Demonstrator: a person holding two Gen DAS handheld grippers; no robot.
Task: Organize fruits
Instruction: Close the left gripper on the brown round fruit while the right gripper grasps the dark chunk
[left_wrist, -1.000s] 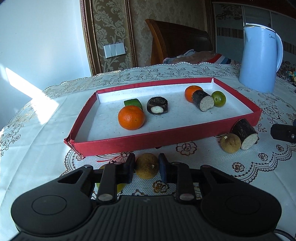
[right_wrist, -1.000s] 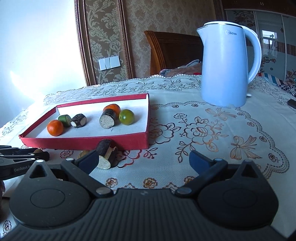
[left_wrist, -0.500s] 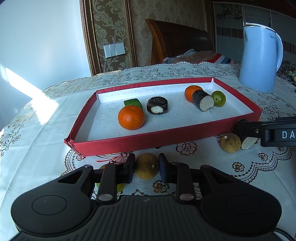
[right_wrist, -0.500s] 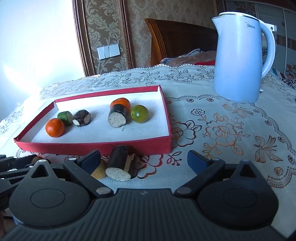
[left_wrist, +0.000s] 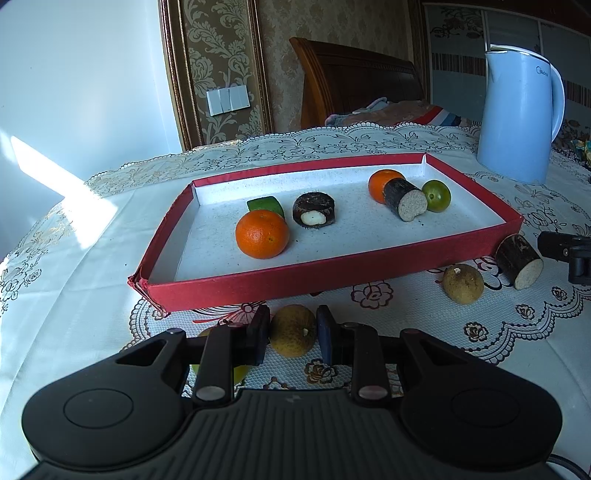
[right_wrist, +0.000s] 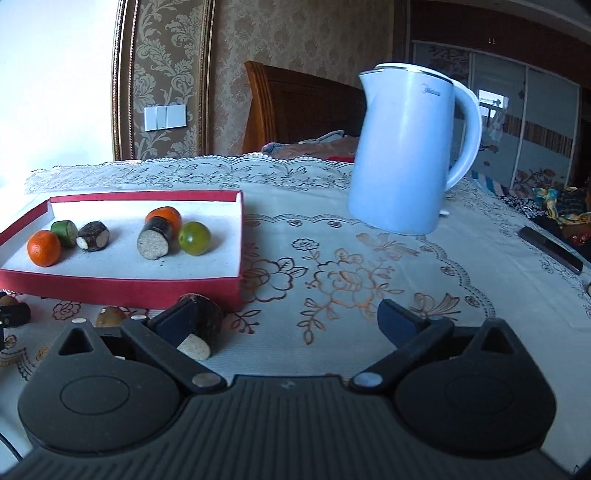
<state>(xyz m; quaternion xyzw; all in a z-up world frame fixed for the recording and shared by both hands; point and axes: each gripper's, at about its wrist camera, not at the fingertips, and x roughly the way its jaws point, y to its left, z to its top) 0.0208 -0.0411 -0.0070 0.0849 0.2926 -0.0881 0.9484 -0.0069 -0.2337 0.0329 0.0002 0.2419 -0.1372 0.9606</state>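
Left claw (left_wrist: 291, 334) pinching a round, yellow-brown, rough-skinned fruit (left_wrist: 292, 335) low over the lace-covered bench (left_wrist: 406, 332), just before the red tray (left_wrist: 332, 275). Right claw (right_wrist: 291, 325) spread wide, one pad beside a dark-barked cane chunk (right_wrist: 205, 326) with pale cut face. On the blue kettle (right_wrist: 410, 158), faint "Midea" lettering.

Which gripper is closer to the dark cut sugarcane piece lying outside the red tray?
Right. The right gripper is open, one finger right beside the sugarcane piece. The left gripper is farther along the red tray's front, shut on a round brown fruit.
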